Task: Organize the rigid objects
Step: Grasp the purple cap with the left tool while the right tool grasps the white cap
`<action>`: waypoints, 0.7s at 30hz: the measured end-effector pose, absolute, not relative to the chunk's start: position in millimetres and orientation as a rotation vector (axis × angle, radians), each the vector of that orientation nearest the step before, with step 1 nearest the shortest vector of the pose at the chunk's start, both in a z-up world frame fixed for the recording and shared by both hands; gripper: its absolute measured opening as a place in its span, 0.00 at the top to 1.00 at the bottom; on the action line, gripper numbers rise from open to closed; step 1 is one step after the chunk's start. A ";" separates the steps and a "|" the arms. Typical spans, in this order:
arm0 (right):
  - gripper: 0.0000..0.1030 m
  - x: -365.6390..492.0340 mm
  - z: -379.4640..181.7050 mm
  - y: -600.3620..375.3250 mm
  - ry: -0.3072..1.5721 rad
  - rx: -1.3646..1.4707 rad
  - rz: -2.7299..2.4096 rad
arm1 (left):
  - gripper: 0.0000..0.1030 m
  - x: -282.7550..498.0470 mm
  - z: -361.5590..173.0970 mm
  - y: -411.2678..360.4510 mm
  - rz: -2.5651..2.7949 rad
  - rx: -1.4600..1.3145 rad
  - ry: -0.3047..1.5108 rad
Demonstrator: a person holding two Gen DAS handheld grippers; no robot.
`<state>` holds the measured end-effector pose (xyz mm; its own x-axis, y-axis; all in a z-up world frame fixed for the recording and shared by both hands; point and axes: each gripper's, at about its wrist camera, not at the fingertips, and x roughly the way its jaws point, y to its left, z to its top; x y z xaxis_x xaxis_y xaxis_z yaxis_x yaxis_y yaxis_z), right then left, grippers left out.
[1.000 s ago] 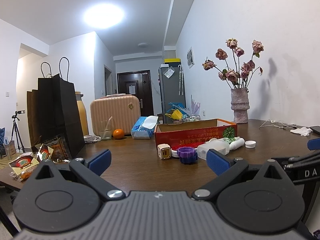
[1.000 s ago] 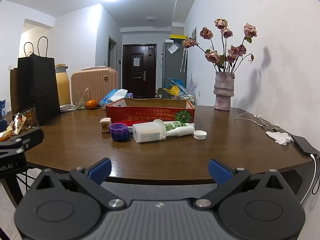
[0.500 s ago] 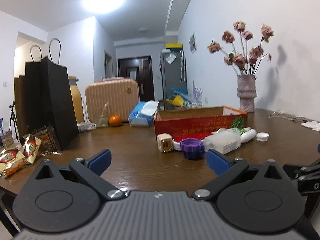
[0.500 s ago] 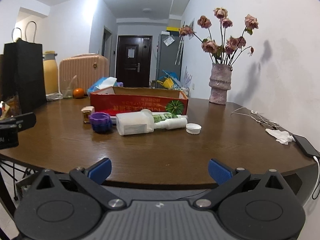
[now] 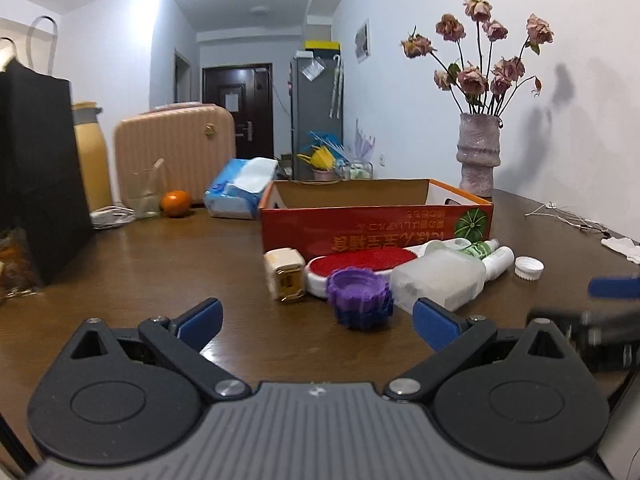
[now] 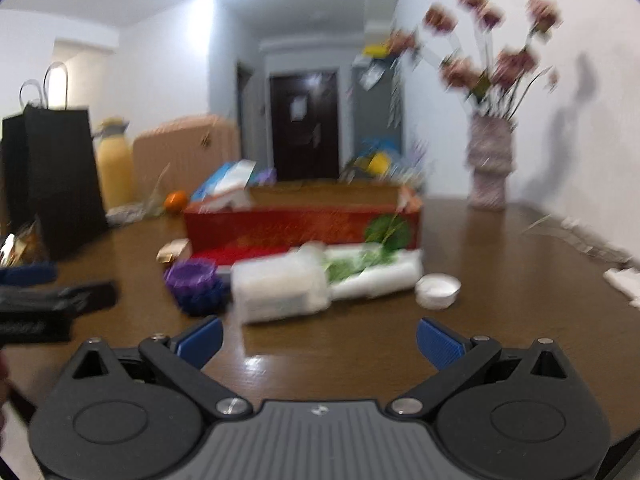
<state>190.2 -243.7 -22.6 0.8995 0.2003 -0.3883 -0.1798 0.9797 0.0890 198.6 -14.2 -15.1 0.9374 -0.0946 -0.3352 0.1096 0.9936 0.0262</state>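
Observation:
A red cardboard box [image 5: 376, 232] stands open on the brown table [image 5: 180, 264]. In front of it lie a small cream box [image 5: 285, 276], a red-topped white disc [image 5: 360, 260], a purple toothed ring [image 5: 358, 292] stacked on a blue one, a clear plastic bottle [image 5: 436, 276], a green-labelled white bottle [image 5: 492, 254] and a white cap [image 5: 529, 267]. My left gripper [image 5: 318, 320] is open and empty, just short of the purple ring. My right gripper [image 6: 320, 340] is open and empty, in front of the clear bottle [image 6: 280, 284]. The right wrist view is blurred.
A black paper bag [image 5: 36, 176] and snack packets stand at the left. An orange [image 5: 175, 202], a glass, a tissue pack [image 5: 240, 188] and a pink suitcase [image 5: 172, 148] are at the back. A vase of dried roses [image 5: 478, 152] stands back right; cables and a tissue lie right.
Both grippers have moved forward over the table toward the objects in front of the red box, which now look larger and closer. Both stay open and empty.

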 end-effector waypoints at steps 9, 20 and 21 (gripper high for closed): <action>0.10 211.1 -28.6 -224.8 0.449 0.067 0.317 | 0.32 277.2 -20.1 -26.4 -0.176 0.023 0.512; 0.14 257.1 -26.3 -258.2 0.443 0.051 0.159 | 0.32 299.5 -28.2 -37.9 -0.211 0.047 0.544; 0.15 263.1 -25.1 -264.6 0.441 0.043 0.130 | 0.36 301.4 -28.3 -37.9 -0.214 0.045 0.549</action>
